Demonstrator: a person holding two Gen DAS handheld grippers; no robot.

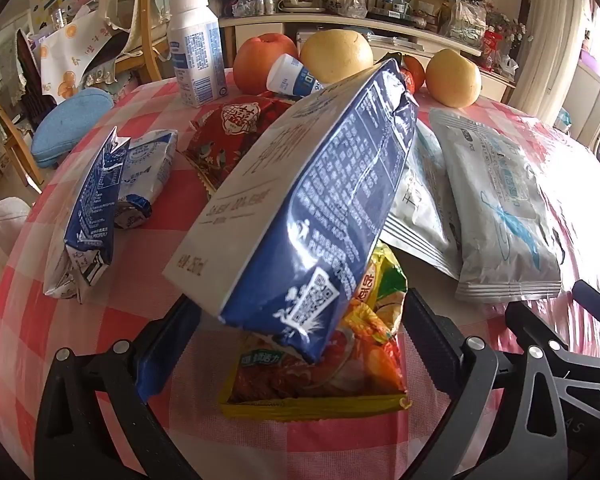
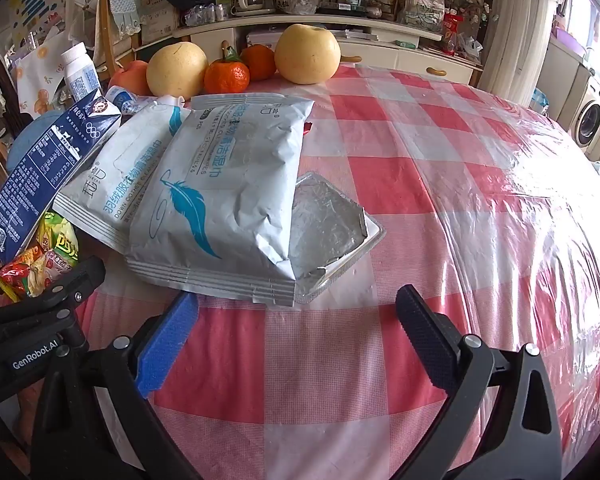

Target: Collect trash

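Observation:
A blue and white milk carton [image 1: 300, 208] lies tilted on a yellow snack wrapper [image 1: 340, 376], right in front of my left gripper [image 1: 296, 344], whose jaws stand wide open on either side of both. The carton also shows in the right wrist view [image 2: 48, 168]. A crushed carton [image 1: 92, 216] lies to the left, a red wrapper [image 1: 228, 136] behind. My right gripper [image 2: 296, 344] is open and empty, just short of two white wipe packs [image 2: 228, 196] that lie over a foil tray [image 2: 332, 232].
The table has a pink checked cloth [image 2: 440, 184] under clear plastic. Pears [image 2: 308, 54], oranges [image 2: 226, 76], an apple [image 1: 264, 62] and a white bottle [image 1: 194, 48] stand at the far edge. A chair with a blue cushion [image 1: 68, 124] is at the left.

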